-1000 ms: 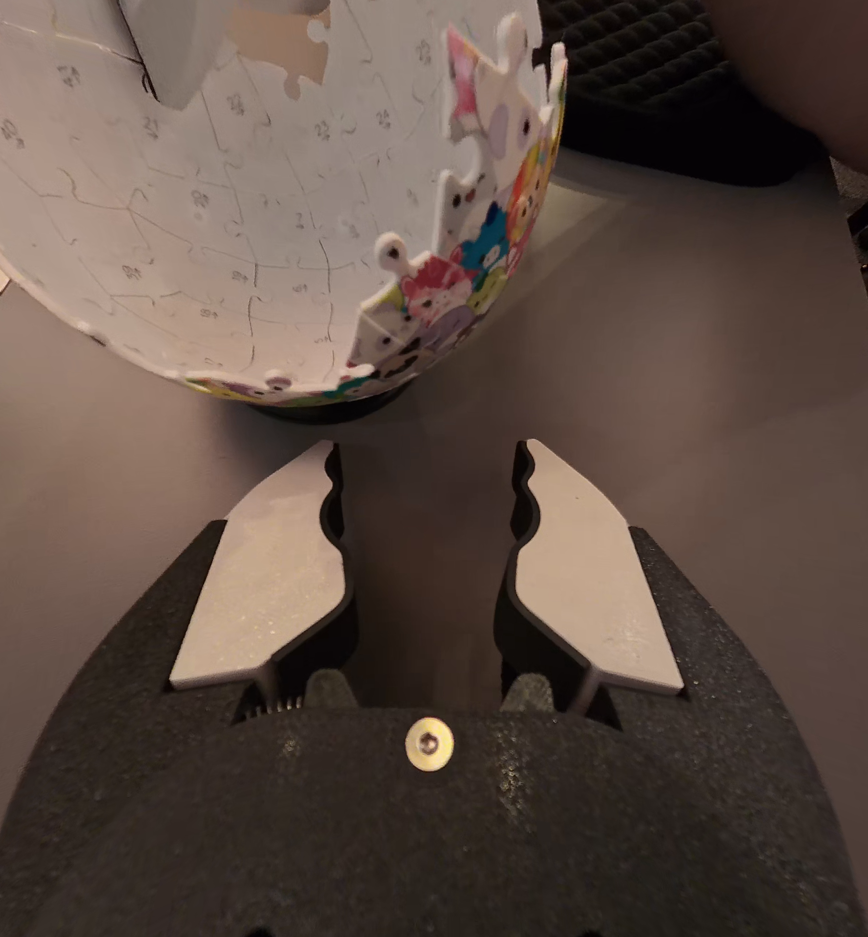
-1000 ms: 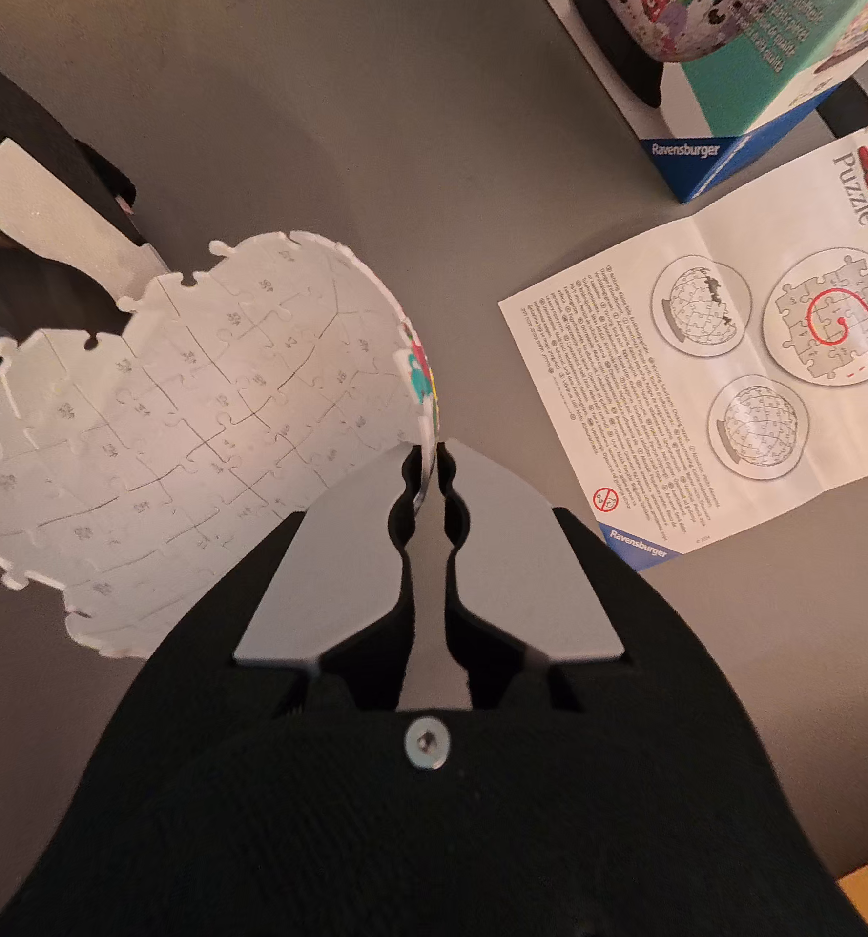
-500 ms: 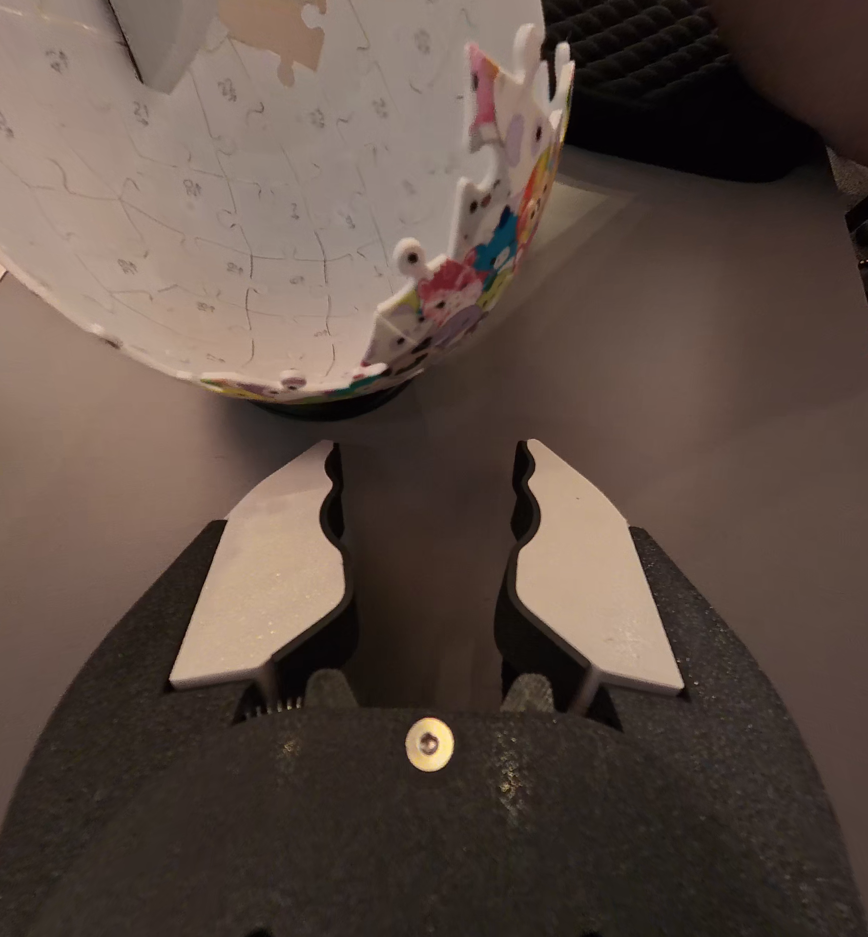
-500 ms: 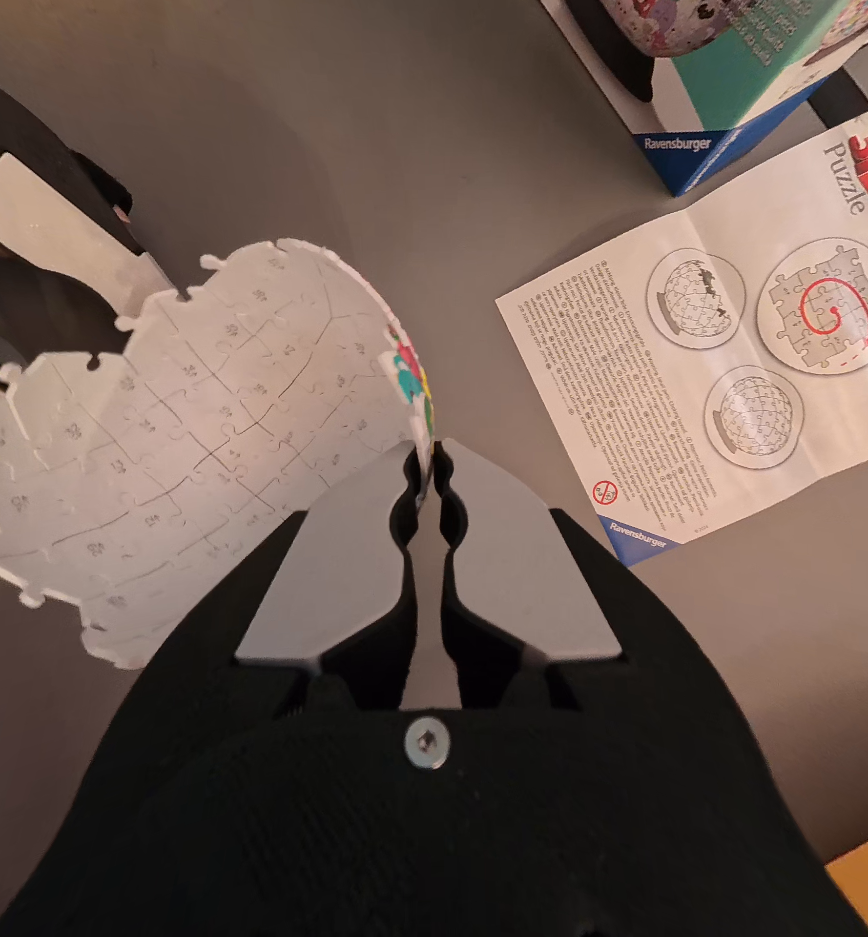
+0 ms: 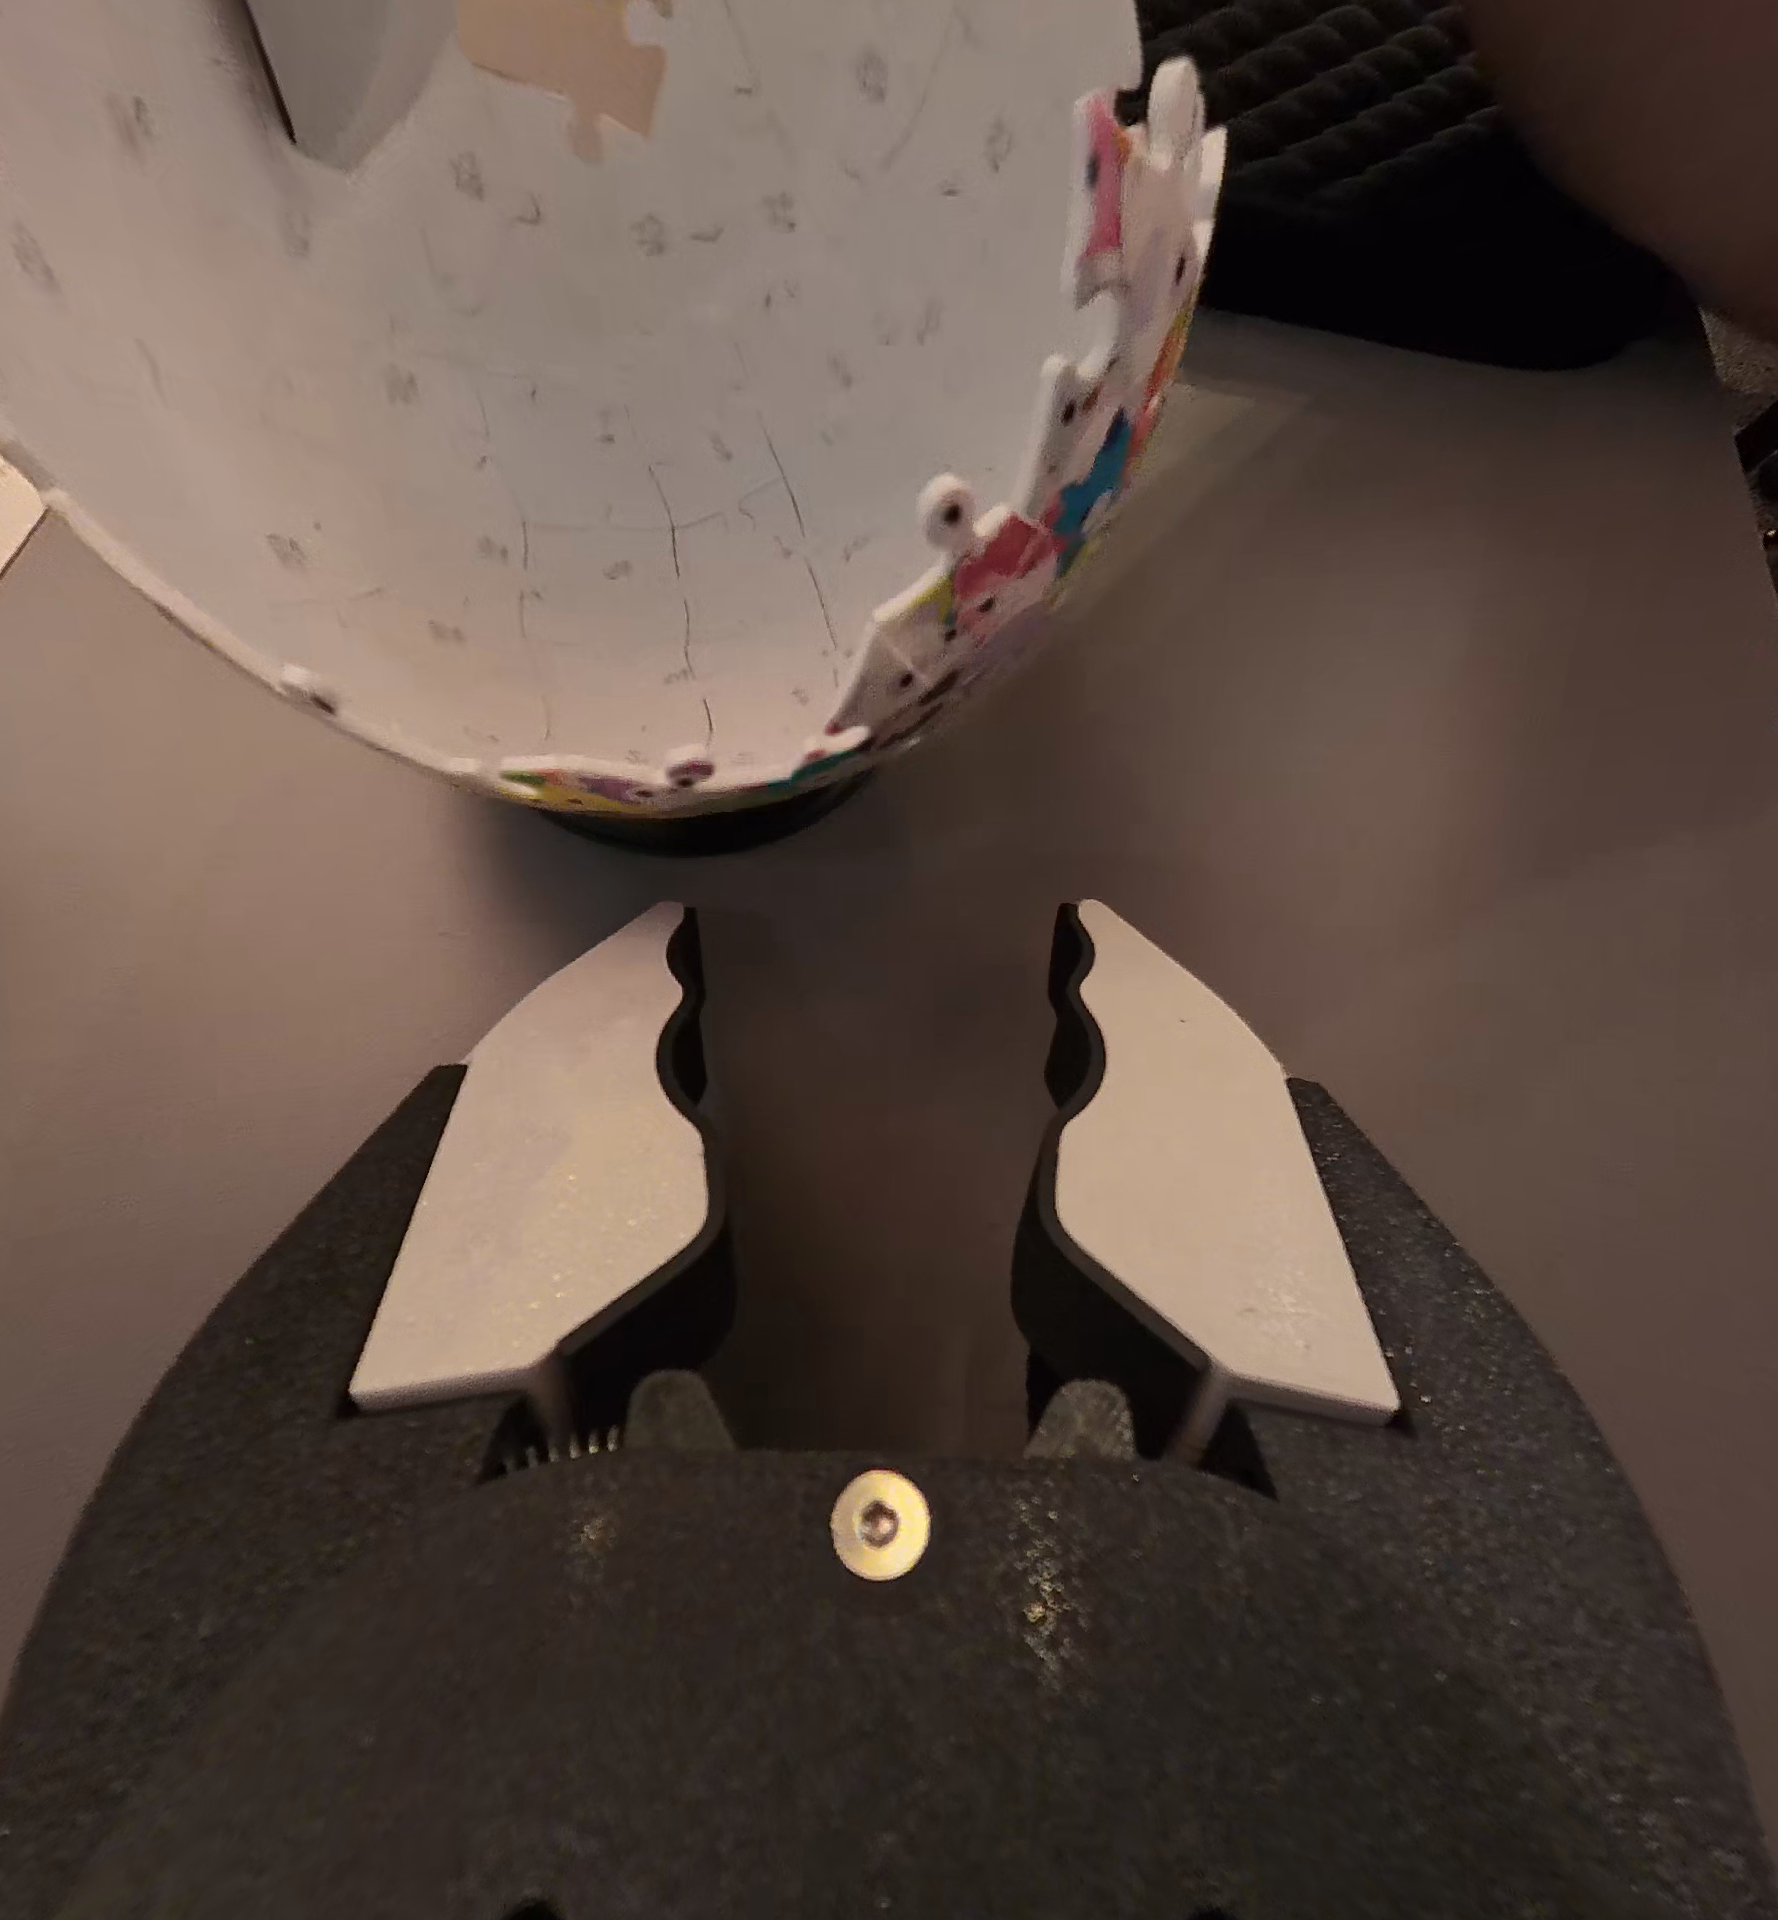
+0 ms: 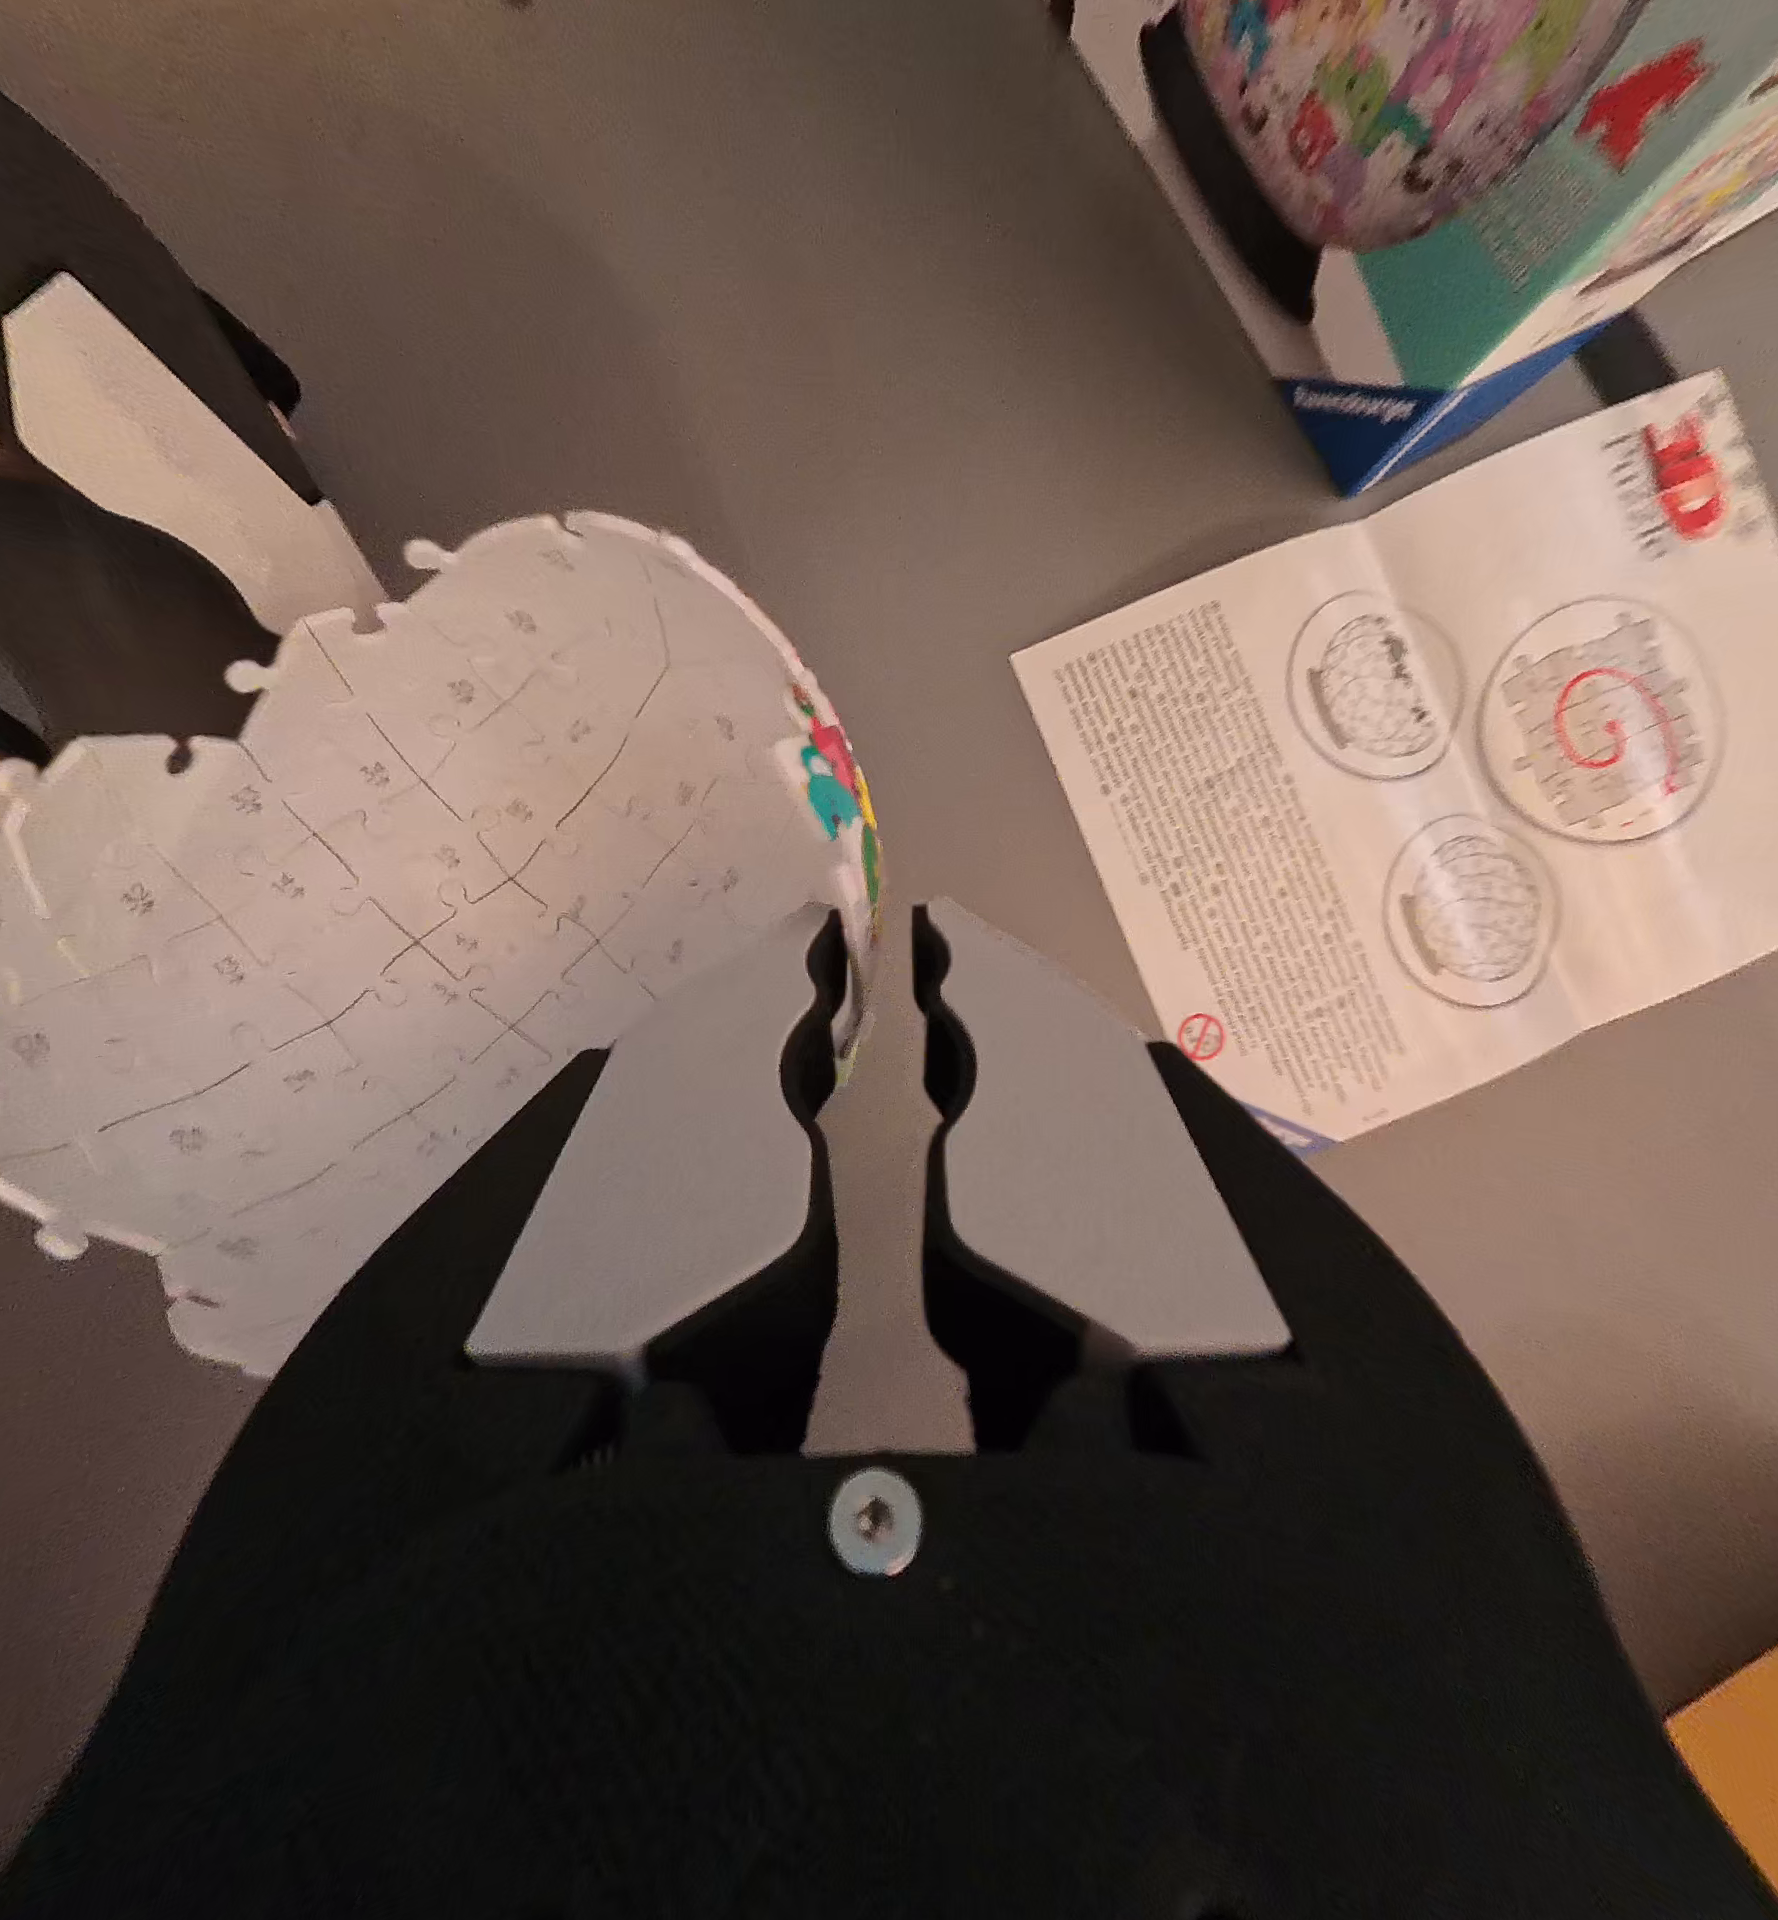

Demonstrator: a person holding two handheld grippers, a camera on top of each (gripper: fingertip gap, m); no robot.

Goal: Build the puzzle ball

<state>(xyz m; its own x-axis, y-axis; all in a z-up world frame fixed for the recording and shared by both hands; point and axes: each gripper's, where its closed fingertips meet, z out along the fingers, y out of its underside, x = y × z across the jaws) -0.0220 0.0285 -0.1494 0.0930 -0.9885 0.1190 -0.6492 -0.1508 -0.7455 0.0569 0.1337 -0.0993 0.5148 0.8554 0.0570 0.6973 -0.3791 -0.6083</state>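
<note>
right gripper [image 6: 880, 914] parted astride puzzle ball [image 6: 397, 883] rim; left gripper [image 5: 880, 920] wide, clear

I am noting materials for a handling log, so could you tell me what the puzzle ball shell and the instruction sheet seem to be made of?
Puzzle ball shell: probably rigid plastic, matt white inside, printed colour outside; the thin curved wall holds its shape. Instruction sheet: thin white printed paper, lying flat with a fold crease.
</note>
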